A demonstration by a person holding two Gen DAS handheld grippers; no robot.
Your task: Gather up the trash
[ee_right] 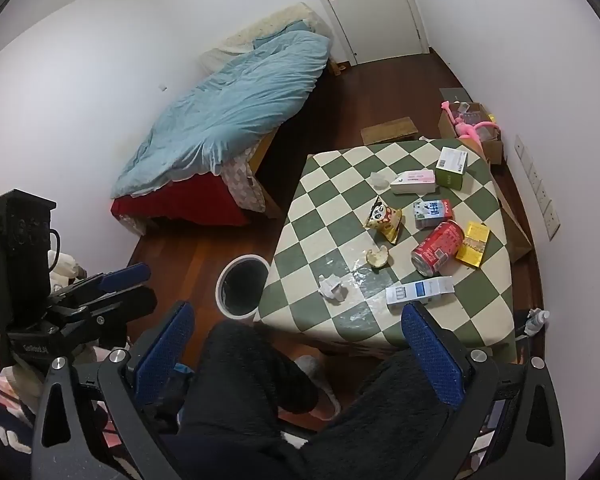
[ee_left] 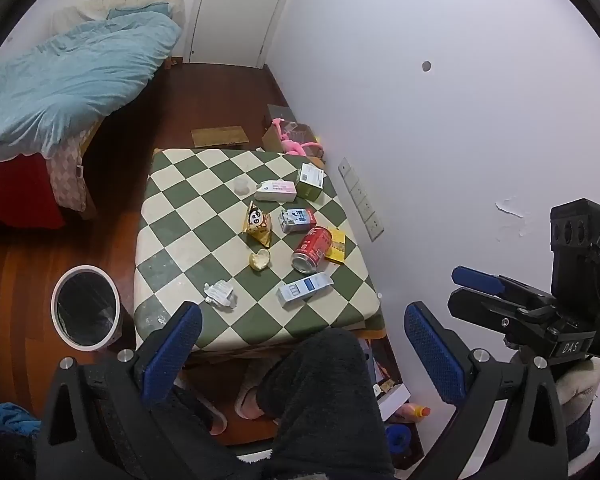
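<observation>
You're holding both grippers up over your knees, tilted down at the table, nothing grabbed. Far left on the floor: white-rimmed trash bin (ee_left: 87, 312), dark inside, just beside the table's left edge. Your left gripper (ee_left: 302, 354) has jaws spread wide, empty; blue pads frame your dark-trousered knee and the near edge of the checkered table (ee_left: 172, 216). On the table, left to right: crumpled white paper (ee_left: 220, 294) near the front edge, clear plastic cup (ee_left: 242, 186) farther back, yellow panda snack bag (ee_left: 258, 222), pale crumpled shell-like wrapper (ee_left: 259, 259) just in front of it, white-pink carton (ee_left: 275, 191) at the back, blue-white milk carton (ee_left: 298, 220), white-blue box (ee_left: 305, 289) lying flat near the front, red can (ee_left: 311, 249) on its side, touching a yellow packet (ee_left: 336, 245), green-white box (ee_left: 311, 181) at the back right. Your right gripper (ee_right: 300, 354) is also fully open, empty, well short of the trash. All items sit on the tabletop; whether anything is in the bin, can't tell.
</observation>
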